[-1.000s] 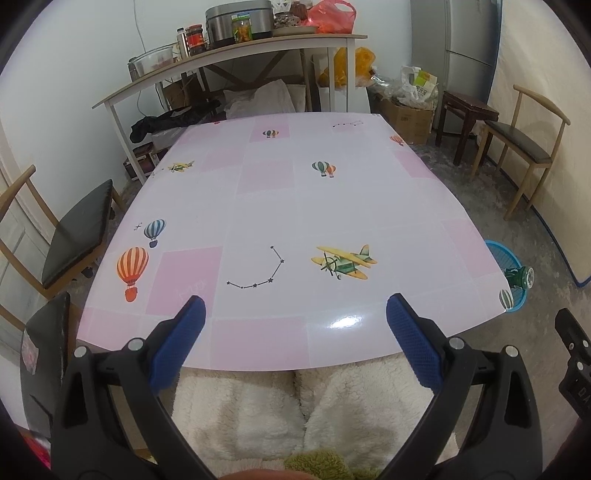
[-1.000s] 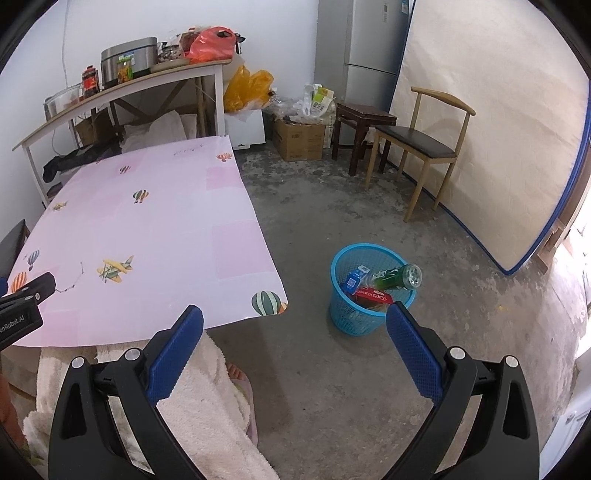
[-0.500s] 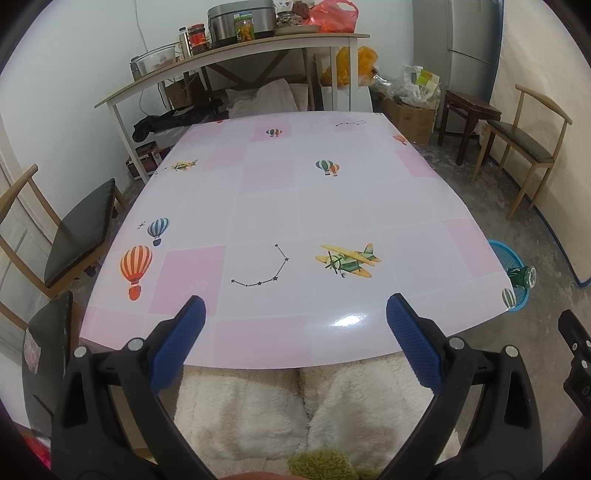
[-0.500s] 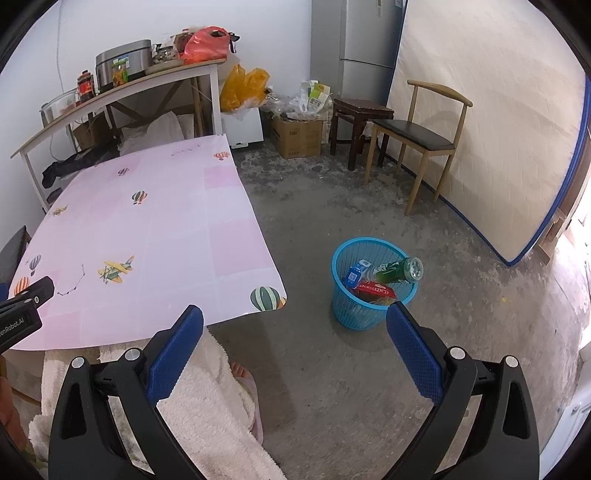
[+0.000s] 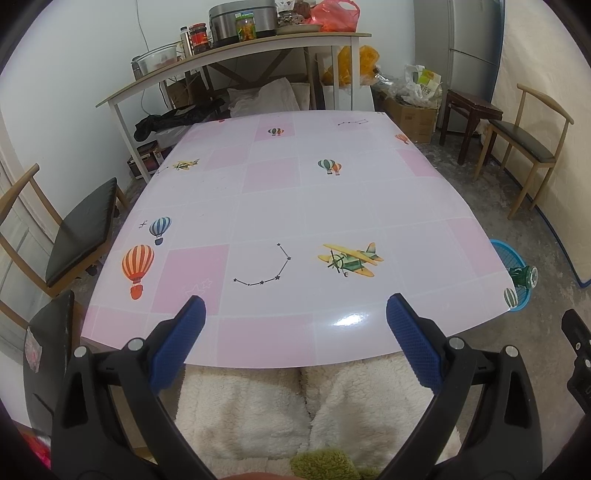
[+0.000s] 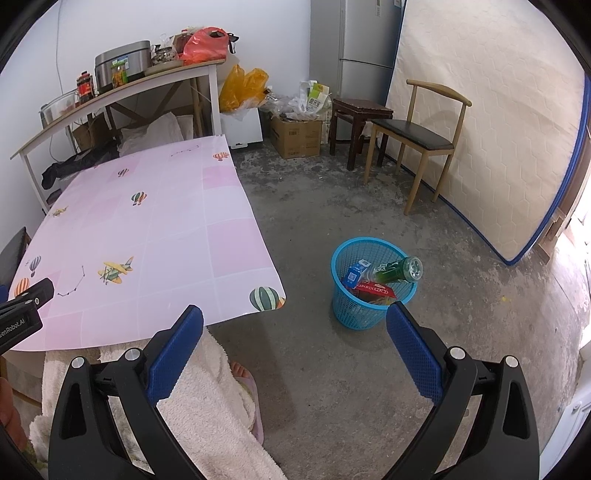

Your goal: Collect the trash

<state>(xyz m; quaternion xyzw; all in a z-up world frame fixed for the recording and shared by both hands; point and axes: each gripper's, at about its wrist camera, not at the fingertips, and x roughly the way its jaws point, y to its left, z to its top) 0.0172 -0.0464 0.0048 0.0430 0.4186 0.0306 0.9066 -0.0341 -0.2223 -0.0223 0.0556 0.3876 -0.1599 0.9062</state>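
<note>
— What is seen of the room?
— White walls [image 6: 110,33] and a stained grey floor [image 6: 332,206] are shown. A table [image 5: 295,206] under a pink cloth is set at centre in the left view.

— And around it?
— A shelf [image 5: 236,55] is placed at twelve o'clock, chairs [image 5: 85,229] at nine and three. In the right view a fridge [image 6: 365,40] is stood at one o'clock, a mattress [image 6: 491,122] leaned at two.

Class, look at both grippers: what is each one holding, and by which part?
Nothing is held. The left gripper and the right gripper are both open, with nothing between their fingers.
</note>
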